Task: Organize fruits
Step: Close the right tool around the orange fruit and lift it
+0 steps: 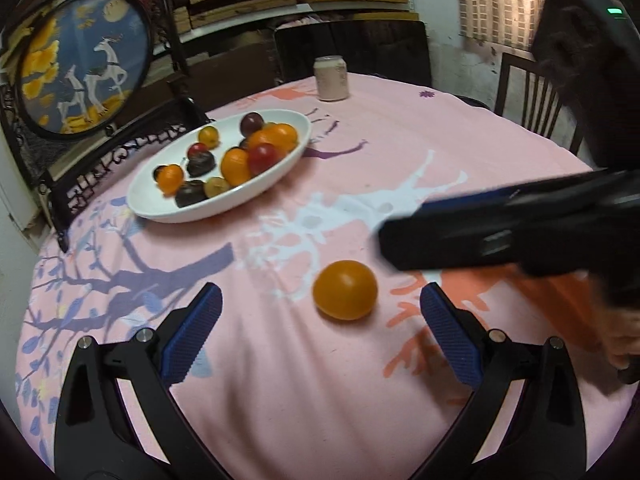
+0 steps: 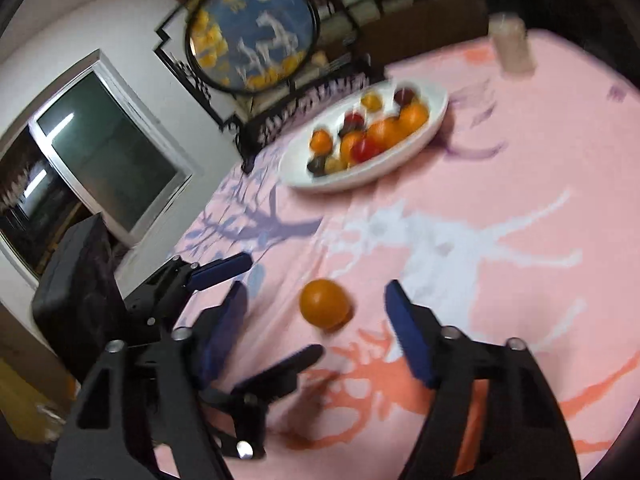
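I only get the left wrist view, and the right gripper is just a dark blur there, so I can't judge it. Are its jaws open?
Observer: Yes. The right gripper is open, and neither pad touches the orange.
Operator: Is the orange lined up with it?
Observer: Roughly centred. It sits on the cloth between the fingertips, with a gap on each side.

The right gripper [image 1: 500, 236] crosses the left view as a blur, cut off at the frame's edge, while in the right view the bowl [image 2: 400, 168], its fruit and the can [image 2: 513, 44] are smeared beyond telling.
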Demonstrator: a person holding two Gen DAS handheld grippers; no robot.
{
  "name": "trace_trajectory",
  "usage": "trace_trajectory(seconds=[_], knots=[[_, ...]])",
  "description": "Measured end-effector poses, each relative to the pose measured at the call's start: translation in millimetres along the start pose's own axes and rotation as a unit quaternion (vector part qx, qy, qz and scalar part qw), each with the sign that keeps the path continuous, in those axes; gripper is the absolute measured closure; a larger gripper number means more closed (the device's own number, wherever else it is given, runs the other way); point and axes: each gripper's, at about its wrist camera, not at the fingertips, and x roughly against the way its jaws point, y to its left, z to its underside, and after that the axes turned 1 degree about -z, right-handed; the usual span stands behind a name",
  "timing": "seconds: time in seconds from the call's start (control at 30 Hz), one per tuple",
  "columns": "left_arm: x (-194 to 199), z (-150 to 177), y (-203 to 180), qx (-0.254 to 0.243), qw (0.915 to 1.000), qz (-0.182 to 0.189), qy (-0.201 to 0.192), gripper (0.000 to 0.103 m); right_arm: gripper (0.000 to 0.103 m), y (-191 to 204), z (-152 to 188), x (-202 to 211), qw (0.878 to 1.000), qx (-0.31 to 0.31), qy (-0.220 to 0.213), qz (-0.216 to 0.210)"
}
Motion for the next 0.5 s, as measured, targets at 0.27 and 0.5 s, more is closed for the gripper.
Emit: trace_trajectory(seconds=[0.27,0.5], knots=[[-25,-3,-5,0.0,0.9974,0.055,0.047,0.016,0.053,-3,-3,-33,0.998,-0.011,0.065,0.009],[-36,-3,-3,0.014,0.9952,0.07,0.066,0.059,0.065,2,0,-47,0.996,0.016,0.076,0.038]])
